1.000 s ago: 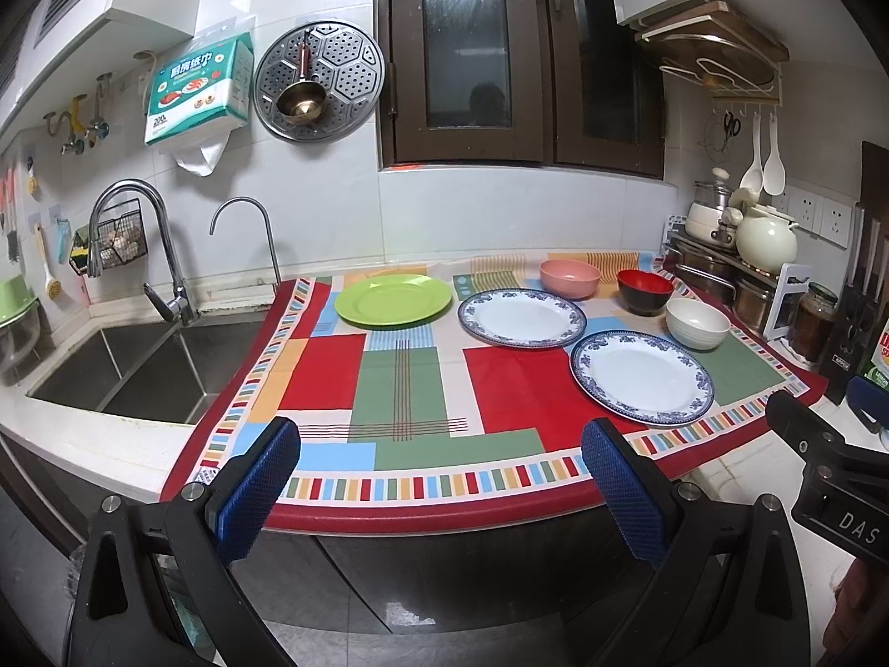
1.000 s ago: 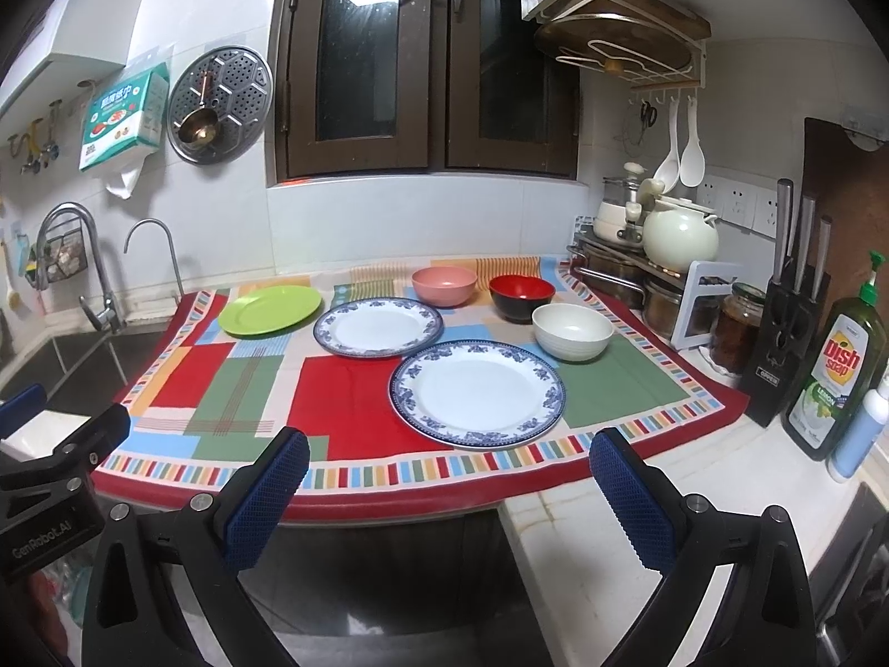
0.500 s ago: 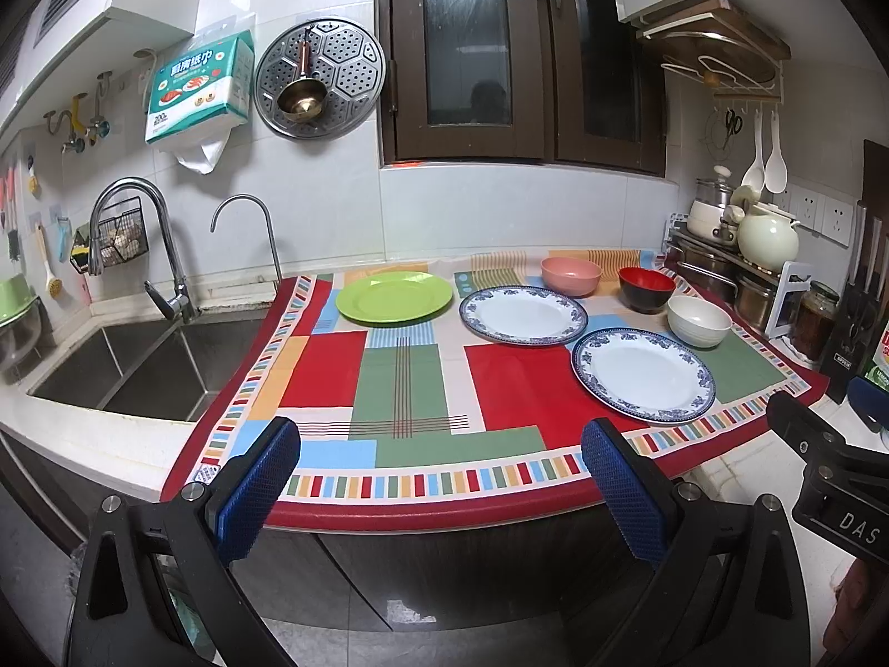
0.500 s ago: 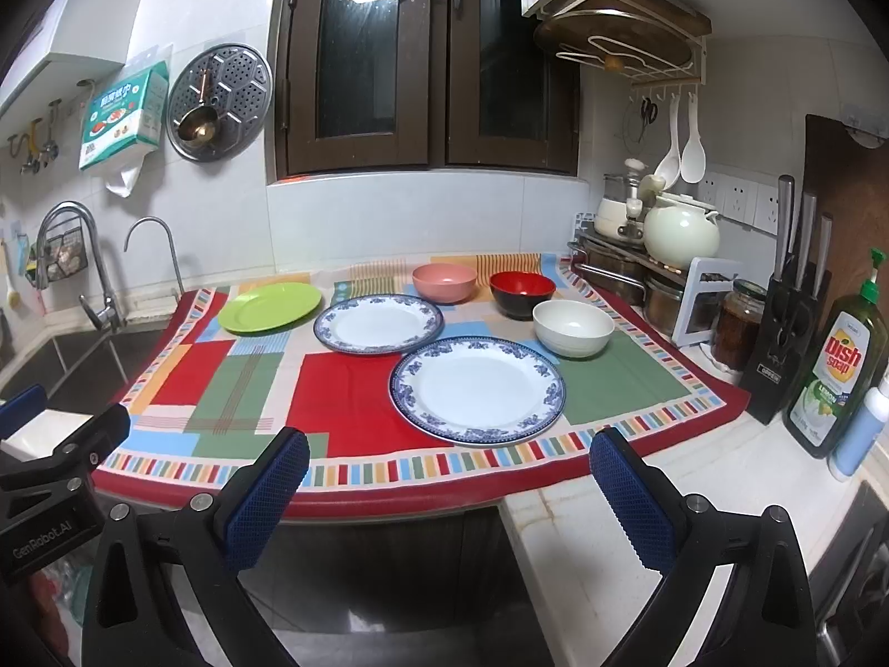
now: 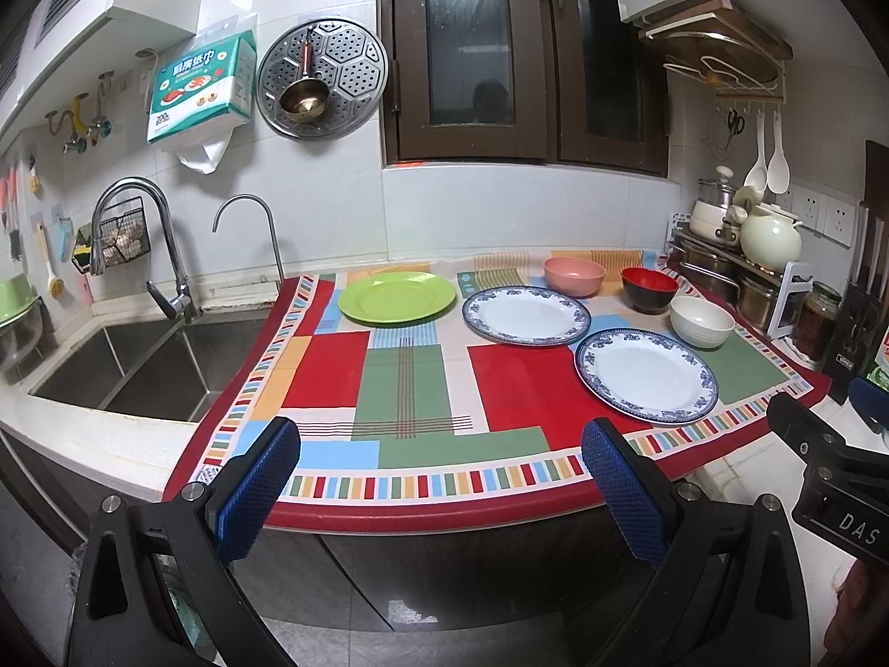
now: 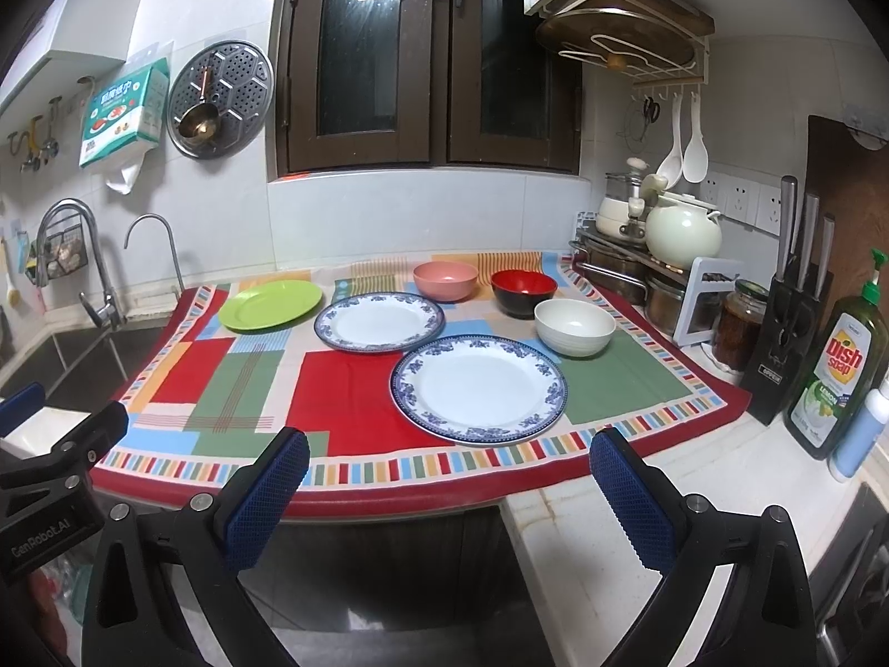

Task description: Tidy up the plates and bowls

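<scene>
Plates lie flat, rims up, on my patchwork cloth [image 5: 405,389]: three, with the near blue-rimmed plate [image 6: 479,387] largest, a second blue-rimmed plate [image 6: 379,322] beyond, a green plate [image 6: 270,305] far left. Three bowls sit upright behind: white bowl [image 6: 574,327], red bowl [image 6: 523,292], pink bowl [image 6: 445,280]. My left gripper [image 5: 441,478] and right gripper [image 6: 450,486] hover level off the near edge, both spread wide, empty

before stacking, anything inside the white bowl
The white bowl looks empty as far as its inside shows; the near wall hides part of the bottom. It sits on the patchwork cloth.
</scene>
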